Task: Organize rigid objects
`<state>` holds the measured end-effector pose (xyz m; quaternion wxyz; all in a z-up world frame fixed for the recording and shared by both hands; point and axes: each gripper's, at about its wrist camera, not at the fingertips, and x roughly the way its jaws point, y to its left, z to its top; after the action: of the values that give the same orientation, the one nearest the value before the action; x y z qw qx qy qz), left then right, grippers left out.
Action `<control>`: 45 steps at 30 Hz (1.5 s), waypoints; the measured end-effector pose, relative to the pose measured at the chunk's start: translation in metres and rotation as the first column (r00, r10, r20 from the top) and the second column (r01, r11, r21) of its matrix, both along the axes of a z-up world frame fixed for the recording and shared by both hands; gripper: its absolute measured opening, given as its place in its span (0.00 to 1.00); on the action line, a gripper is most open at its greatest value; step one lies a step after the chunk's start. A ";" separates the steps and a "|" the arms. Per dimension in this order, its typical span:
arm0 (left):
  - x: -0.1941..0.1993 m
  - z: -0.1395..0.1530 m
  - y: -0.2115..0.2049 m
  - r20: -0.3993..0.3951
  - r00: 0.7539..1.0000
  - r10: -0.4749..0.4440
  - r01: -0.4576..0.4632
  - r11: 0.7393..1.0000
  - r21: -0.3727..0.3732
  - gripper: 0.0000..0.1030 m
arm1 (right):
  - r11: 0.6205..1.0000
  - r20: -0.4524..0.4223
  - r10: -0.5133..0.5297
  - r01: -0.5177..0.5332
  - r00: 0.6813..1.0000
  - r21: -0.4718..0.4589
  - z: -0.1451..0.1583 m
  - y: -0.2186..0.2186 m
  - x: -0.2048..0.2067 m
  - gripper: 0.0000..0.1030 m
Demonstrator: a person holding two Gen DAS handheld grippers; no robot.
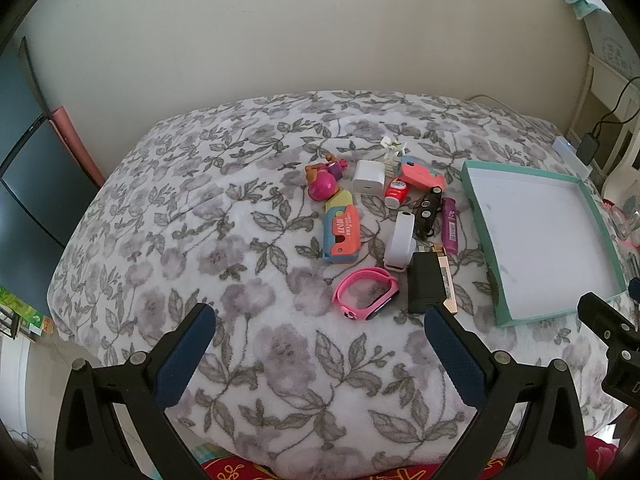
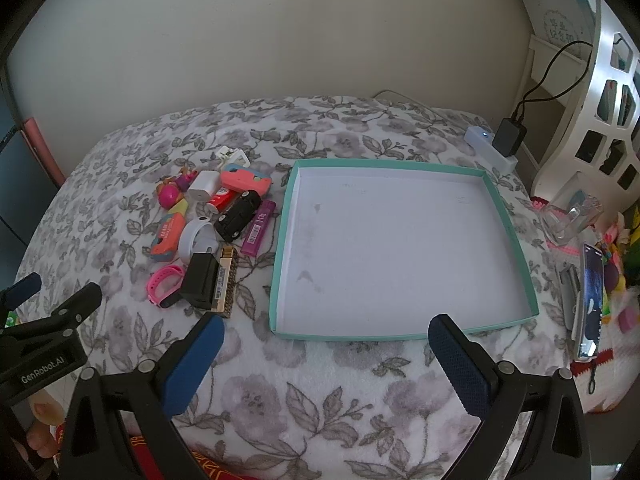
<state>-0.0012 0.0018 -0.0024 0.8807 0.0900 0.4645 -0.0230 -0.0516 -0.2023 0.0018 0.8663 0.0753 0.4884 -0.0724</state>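
Note:
A teal-rimmed shallow tray lies empty on the floral blanket. Left of it sits a cluster of small objects: a pink watch band, a black box, a white band, a black toy car, a purple tube, an orange toy, a white charger and a pink ball figure. My left gripper hovers open just short of the watch band. My right gripper is open over the tray's near edge.
The blanket covers a raised, rounded surface against a plain wall. A white power strip with a black adapter sits behind the tray. A phone and a clear holder lie to the right by a white shelf.

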 end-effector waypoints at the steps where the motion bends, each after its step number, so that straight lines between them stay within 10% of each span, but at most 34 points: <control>1: 0.000 0.000 0.000 0.000 1.000 0.000 0.000 1.000 0.000 1.00 | 1.000 -0.001 0.000 0.000 1.000 -0.001 0.000 -0.001 0.000 1.00; 45: 0.000 -0.003 0.000 -0.010 1.000 0.003 -0.003 1.000 0.009 1.00 | 1.000 -0.008 0.001 -0.001 1.000 -0.004 -0.002 0.000 0.001 1.00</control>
<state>-0.0009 0.0020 -0.0054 0.8780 0.0931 0.4692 -0.0201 -0.0508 -0.2019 -0.0005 0.8647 0.0730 0.4916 -0.0732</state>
